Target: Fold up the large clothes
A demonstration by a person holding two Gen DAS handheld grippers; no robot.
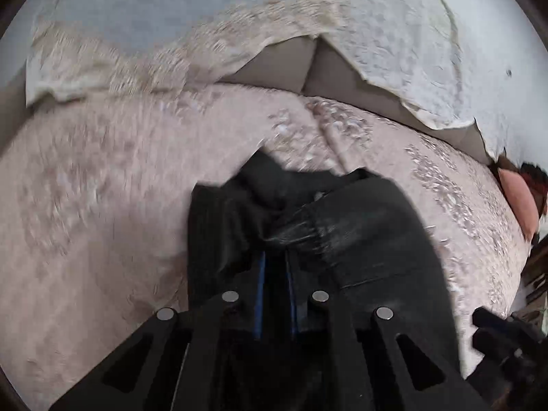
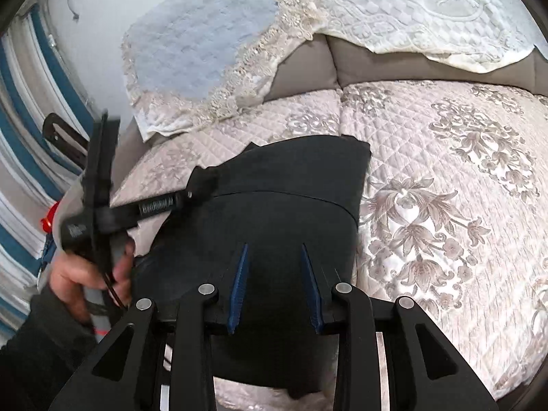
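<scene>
A black garment lies on the quilted sofa cover, partly folded into a rough rectangle. In the left wrist view it shows bunched and draped. My left gripper is shut on a bunched edge of the black garment, its blue pads nearly together; it also shows in the right wrist view at the garment's left edge, held by a hand. My right gripper is open, its blue pads apart, just above the garment's middle, holding nothing.
The pink floral quilted sofa cover spreads under the garment. Cream lace cloths drape the grey sofa backrest. A blue-striped curtain hangs at left. A pink cushion sits at the far right.
</scene>
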